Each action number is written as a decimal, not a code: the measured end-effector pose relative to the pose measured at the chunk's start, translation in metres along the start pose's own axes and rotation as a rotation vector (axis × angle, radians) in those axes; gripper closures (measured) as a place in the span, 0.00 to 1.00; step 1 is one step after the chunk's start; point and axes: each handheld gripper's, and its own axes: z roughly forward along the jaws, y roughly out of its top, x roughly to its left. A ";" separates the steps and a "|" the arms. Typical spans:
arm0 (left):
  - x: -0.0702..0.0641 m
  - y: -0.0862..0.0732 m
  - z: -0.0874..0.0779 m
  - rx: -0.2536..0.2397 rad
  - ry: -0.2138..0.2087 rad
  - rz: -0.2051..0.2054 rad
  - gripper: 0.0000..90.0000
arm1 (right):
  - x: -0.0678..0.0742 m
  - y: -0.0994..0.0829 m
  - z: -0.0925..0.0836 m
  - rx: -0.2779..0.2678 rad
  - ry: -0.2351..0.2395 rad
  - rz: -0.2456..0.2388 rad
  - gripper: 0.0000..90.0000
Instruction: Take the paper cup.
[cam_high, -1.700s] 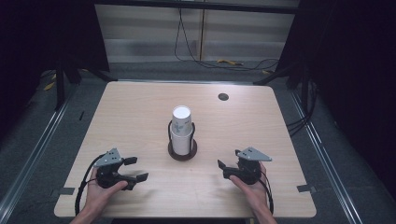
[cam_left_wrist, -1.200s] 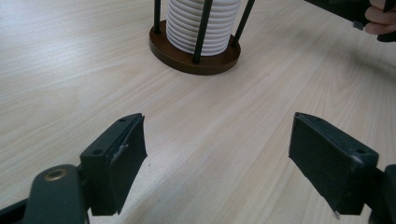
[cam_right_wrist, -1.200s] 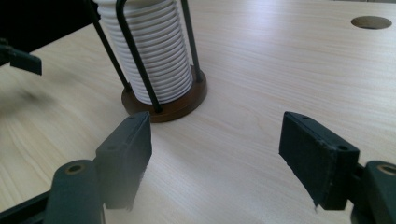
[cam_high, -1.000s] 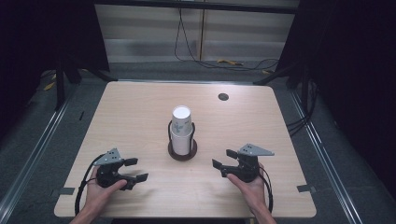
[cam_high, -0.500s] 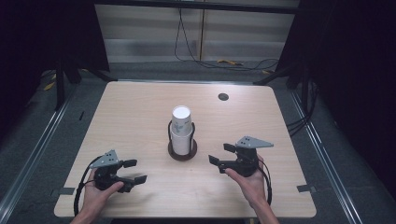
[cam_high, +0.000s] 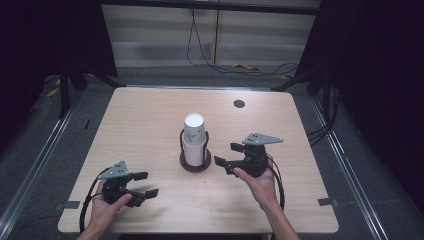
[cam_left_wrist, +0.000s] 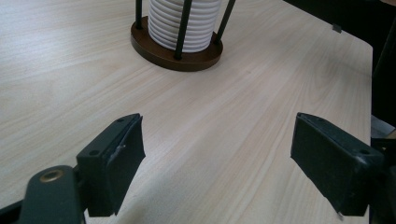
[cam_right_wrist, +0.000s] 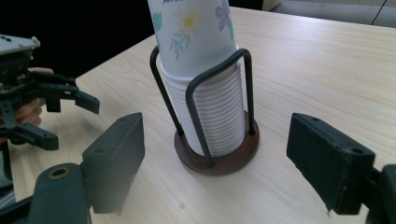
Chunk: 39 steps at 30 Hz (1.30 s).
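Cups (cam_high: 194, 135) stacked upright in their wire holder (cam_high: 195, 159) at the middle of the table (cam_high: 150, 115) are what we aim for. Nearest the holder is our right gripper (cam_high: 227, 158), just beside it, fingers (cam_right_wrist: 114, 161) just opened wide, nothing between them. Our left gripper (cam_high: 146, 184) lies farther from the holder, fingers (cam_left_wrist: 112, 163) likewise opened wide and empty.

Light wooden table (cam_high: 140, 120), small dark round disc (cam_high: 239, 103) near its far edge, floor cables (cam_high: 220, 65) beyond.
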 end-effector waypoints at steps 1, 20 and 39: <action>0.000 0.000 0.000 0.000 0.000 0.002 0.19 | 0.000 0.001 0.001 0.001 0.001 0.006 0.21; -0.006 0.001 0.003 0.008 0.003 0.022 0.20 | 0.005 0.050 0.030 0.005 0.022 -0.088 0.20; -0.007 0.000 0.007 0.027 0.009 0.031 0.22 | 0.012 0.080 0.060 0.067 0.045 -0.128 0.24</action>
